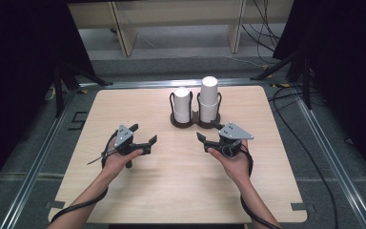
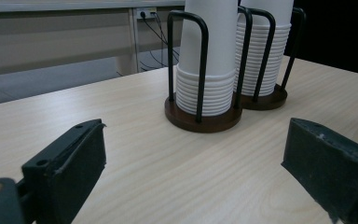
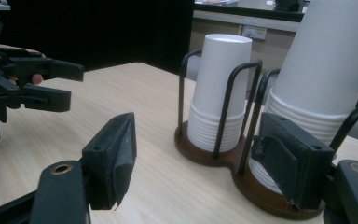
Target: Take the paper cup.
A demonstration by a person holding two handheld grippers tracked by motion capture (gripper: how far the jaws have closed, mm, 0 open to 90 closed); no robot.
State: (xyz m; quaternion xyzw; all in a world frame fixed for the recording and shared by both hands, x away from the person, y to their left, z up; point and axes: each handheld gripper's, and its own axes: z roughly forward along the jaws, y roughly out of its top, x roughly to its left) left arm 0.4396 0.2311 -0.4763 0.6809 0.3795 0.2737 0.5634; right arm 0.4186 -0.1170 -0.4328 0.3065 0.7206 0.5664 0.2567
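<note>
Cup stacks (image 1: 198,102), 2, unlabelled, in holder (image 1: 194,121); left gripper (image 1: 143,137) and right gripper (image 1: 208,131) jaws wide open, empty.

Table (image 1: 171,191): pale wood-grain top, matt, smooth, fine straight grain.

Shorter cup stack (image 1: 182,106) and taller cup stack (image 1: 209,99): white, paper by the look of it, smooth matt walls, rolled rims ribbing the lower part.

Cup holder (image 2: 203,120): dark brown base, wood-like, faint sheen on top edge; uprights of thin black rod (image 2: 202,65), metal-looking, semi-gloss.

Left gripper (image 1: 141,136) and right gripper (image 1: 208,131): matt black jaws, hard plastic by appearance; inner pads (image 3: 121,158) duller, rubbery, edges slightly frayed. Grey three-cornered plates (image 1: 123,138) flat, matt.

Cables (image 1: 78,205): black, smooth sheath, slight gloss.

Floor rails (image 1: 38,162): bare metal, brushed grey.
</note>
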